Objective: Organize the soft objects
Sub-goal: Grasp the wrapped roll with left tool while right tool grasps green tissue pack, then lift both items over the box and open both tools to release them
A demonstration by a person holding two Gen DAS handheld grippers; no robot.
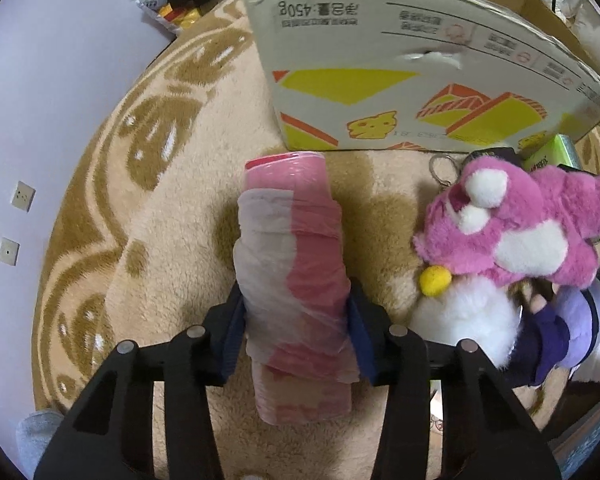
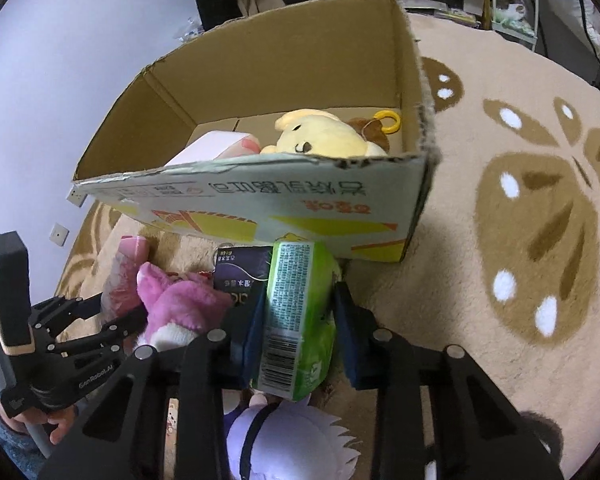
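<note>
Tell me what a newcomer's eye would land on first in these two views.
First, the pink plush toy lying on the beige rug, just right of the pink roll of plastic bags clamped in the left gripper. Next, the open cardboard box beyond, with a yellow plush dog inside. The right gripper holds a green tissue pack before it.
</note>
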